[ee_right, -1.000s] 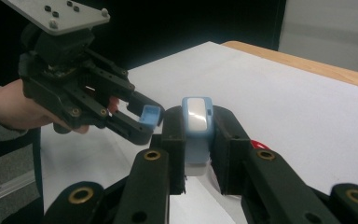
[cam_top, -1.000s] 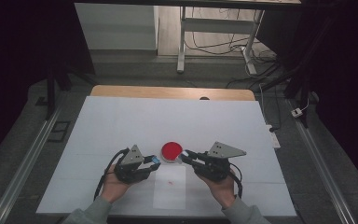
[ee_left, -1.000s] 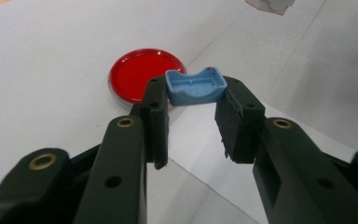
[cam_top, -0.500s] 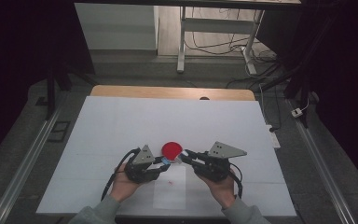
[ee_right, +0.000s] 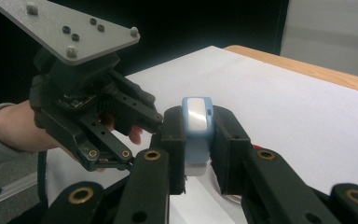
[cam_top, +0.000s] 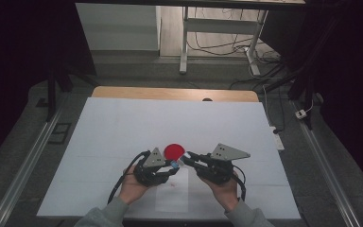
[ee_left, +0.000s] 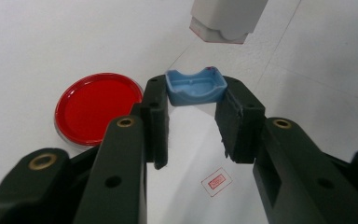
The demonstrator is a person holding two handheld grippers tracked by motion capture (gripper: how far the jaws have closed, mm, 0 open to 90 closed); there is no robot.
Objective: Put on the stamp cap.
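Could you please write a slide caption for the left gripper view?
Left tool grips a blue cap above white paper, beside a red ink pad and a small stamped mark.

The red stamp mark (ee_left: 216,182) on the paper is illegible.

The high view looks forward and down over my forearms onto the whole white table (cam_top: 123,123), from well back. My left gripper view sits close, looking down along my jaws at the red dish (ee_left: 98,107). My right gripper view looks level toward the far edge. All share that dish area.
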